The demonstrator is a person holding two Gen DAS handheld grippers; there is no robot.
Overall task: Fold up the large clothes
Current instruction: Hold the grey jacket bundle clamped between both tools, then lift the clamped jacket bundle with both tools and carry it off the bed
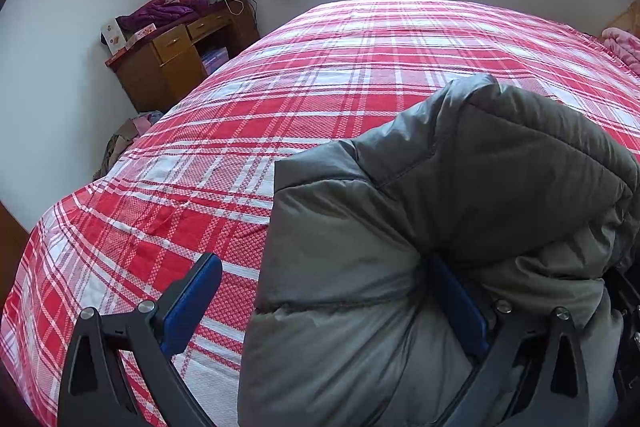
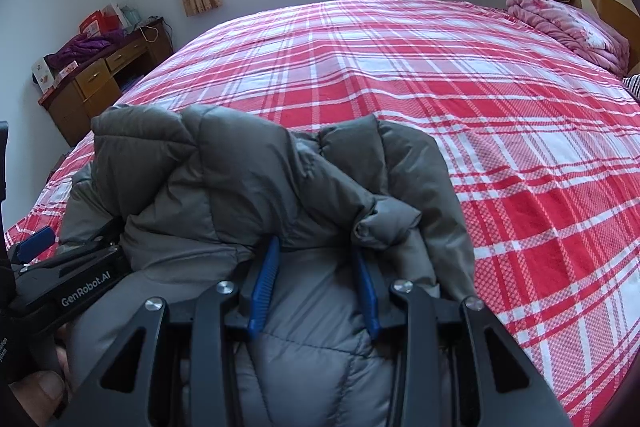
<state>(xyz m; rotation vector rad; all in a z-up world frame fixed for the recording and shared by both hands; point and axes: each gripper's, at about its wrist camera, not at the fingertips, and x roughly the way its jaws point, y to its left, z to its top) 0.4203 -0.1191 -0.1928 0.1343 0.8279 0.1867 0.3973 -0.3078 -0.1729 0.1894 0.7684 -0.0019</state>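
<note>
Blue-padded right gripper (image 2: 316, 287), partly closed, pinches a gray puffer jacket (image 2: 248, 179) bunched at the near edge of a red plaid bed (image 2: 500, 147). Left gripper (image 1: 326, 301) gapes wide, jacket bulging between its fingers. Pink blanket (image 2: 568, 27) lies at the far right corner; a cluttered wooden desk (image 1: 172, 63) stands left.

White lettering reading "GenRobot.AI" is showing along the black body of the left hand-held gripper (image 2: 36, 247) in the right wrist view, while smaller white print at the far left edge of that view is staying too cut off to read.
</note>
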